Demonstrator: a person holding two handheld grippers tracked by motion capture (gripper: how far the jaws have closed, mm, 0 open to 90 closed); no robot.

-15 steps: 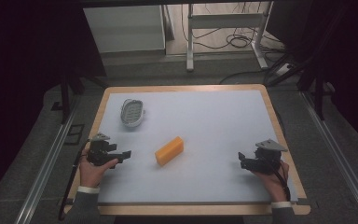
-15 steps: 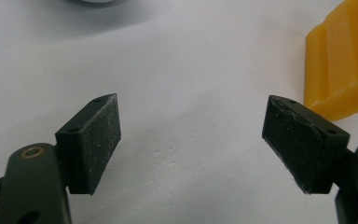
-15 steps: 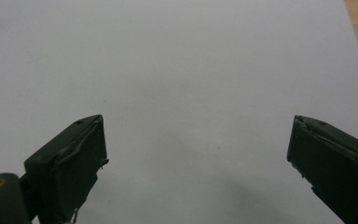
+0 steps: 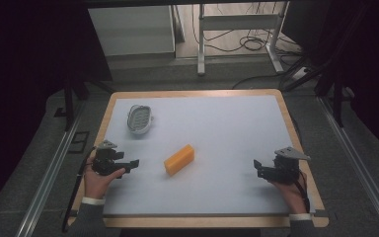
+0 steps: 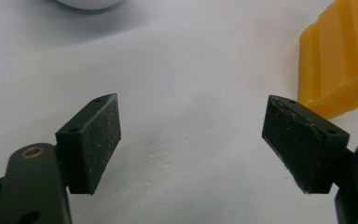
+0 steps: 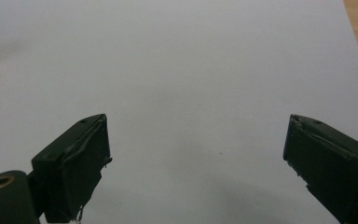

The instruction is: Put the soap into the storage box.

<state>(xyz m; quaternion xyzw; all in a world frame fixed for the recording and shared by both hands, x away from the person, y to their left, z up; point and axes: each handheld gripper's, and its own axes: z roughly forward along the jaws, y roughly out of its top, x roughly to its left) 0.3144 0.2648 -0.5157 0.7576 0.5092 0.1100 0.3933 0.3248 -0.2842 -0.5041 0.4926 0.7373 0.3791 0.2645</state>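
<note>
orange block: (image 4: 179, 159) ridged, wedge-like, lies flat near the middle of the bench, slightly toward the left gripper side; touched by neither gripper
orange block, left gripper view: (image 5: 342, 60) upper right, just beyond the right-hand jaw, not between the jaws
left gripper: (image 4: 134, 163) held in a hand at the left edge of the bench, points toward the block, near it but apart
left jaws: wide apart, nothing between them, bare white surface in the gap
right gripper: (image 4: 257, 168) held in a hand at the right edge, points inward, well apart from the block
right jaws: wide apart, nothing held, plain white surface between them in the right gripper view
white oval dish: (image 4: 141, 119) ribbed inside, rear left of the bench, beyond the left gripper, apart from the block
bench: (image 4: 237, 123) white top with a wooden rim
sleeves: grey cuffs at the bottom edge of the high view
</note>
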